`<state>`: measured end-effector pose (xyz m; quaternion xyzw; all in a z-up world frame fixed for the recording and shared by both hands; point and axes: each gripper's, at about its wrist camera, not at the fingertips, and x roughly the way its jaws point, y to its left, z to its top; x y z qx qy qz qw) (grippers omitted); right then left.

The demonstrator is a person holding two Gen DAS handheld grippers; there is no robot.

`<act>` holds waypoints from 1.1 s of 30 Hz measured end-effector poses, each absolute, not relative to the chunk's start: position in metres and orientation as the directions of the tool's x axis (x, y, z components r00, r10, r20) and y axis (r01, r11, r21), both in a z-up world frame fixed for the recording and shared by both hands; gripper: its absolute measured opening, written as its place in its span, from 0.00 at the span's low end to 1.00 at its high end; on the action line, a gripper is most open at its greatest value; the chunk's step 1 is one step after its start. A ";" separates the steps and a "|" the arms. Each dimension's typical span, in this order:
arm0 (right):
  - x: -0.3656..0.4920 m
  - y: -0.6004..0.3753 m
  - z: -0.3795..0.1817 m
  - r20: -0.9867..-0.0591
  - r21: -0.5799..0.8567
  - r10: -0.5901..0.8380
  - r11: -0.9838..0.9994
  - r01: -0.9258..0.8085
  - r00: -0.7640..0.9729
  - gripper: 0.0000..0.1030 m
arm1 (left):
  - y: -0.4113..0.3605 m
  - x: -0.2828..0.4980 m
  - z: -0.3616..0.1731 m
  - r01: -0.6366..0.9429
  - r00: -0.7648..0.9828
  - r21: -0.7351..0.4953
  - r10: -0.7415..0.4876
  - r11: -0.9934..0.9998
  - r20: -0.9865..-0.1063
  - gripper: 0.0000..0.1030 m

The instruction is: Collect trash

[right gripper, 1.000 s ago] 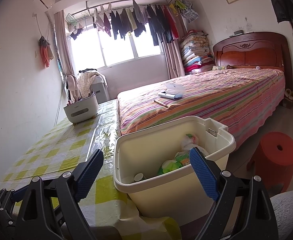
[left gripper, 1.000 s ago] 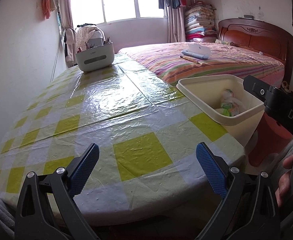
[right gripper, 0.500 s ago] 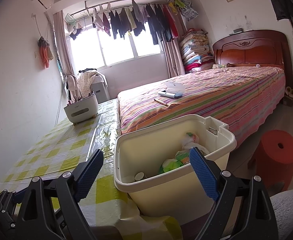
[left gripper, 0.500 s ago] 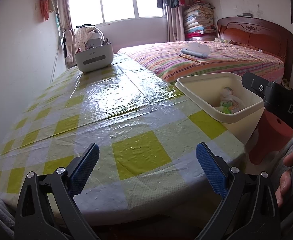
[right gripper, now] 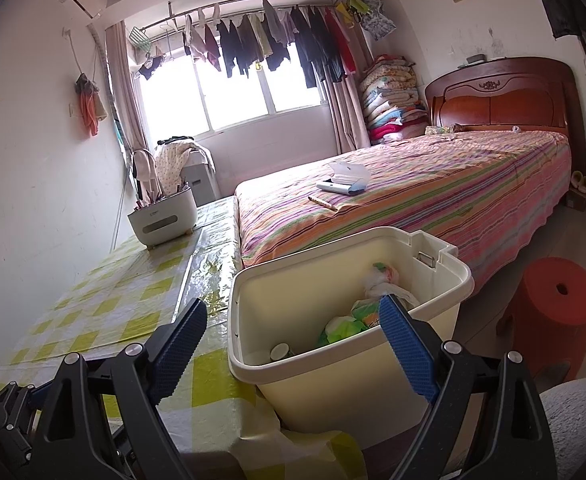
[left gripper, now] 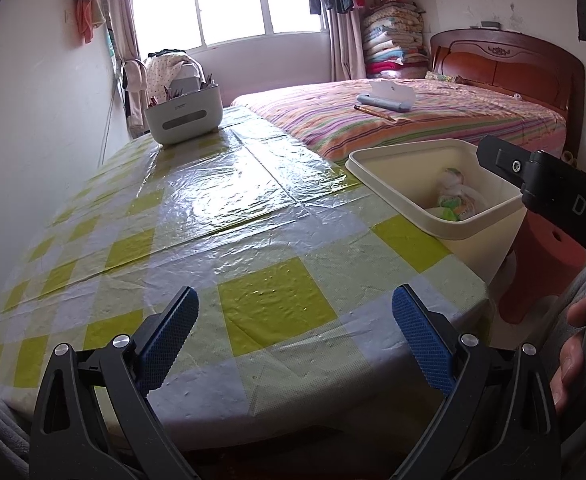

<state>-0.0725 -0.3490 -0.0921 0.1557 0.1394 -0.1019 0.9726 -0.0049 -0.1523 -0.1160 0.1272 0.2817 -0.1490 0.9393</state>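
Observation:
A cream plastic bin (right gripper: 357, 380) stands at the table's right edge, between table and bed. Inside lie crumpled green and white wrappers (right gripper: 349, 320) and a small round can (right gripper: 280, 351). The bin (left gripper: 397, 168) also shows at the right of the left wrist view, with wrappers (left gripper: 453, 200) in it. My right gripper (right gripper: 293, 352) is open, just in front of the bin's near rim, with nothing between its blue pads. My left gripper (left gripper: 295, 336) is open over the table's near edge, holding nothing. The right gripper's black body (left gripper: 553, 196) crosses the right side of that view.
The table wears a glossy yellow-checked cloth (left gripper: 213, 216). A grey caddy of pens (left gripper: 183, 118) sits at its far end. A striped bed (right gripper: 433, 196) carries a white case and a pencil. A red stool (right gripper: 553, 316) stands right of the bin. A person's hand (left gripper: 581, 356) grips the right tool.
The left wrist view has shifted slightly, with the table and bin sitting a little higher in frame. Both grippers stay open and nothing on the table or in the bin has moved.

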 end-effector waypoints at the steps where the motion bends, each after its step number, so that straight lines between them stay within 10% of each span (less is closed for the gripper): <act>1: -0.072 -0.350 -0.092 -0.303 0.274 -0.155 0.931 0.242 0.940 0.83 | -0.152 -0.005 -0.117 0.352 0.795 0.154 -0.209 0.923 -0.569 0.93; 33: -0.070 -0.347 -0.094 -0.309 0.277 -0.150 0.931 0.240 0.939 0.83 | -0.153 -0.003 -0.117 0.352 0.793 0.167 -0.199 0.921 -0.575 0.93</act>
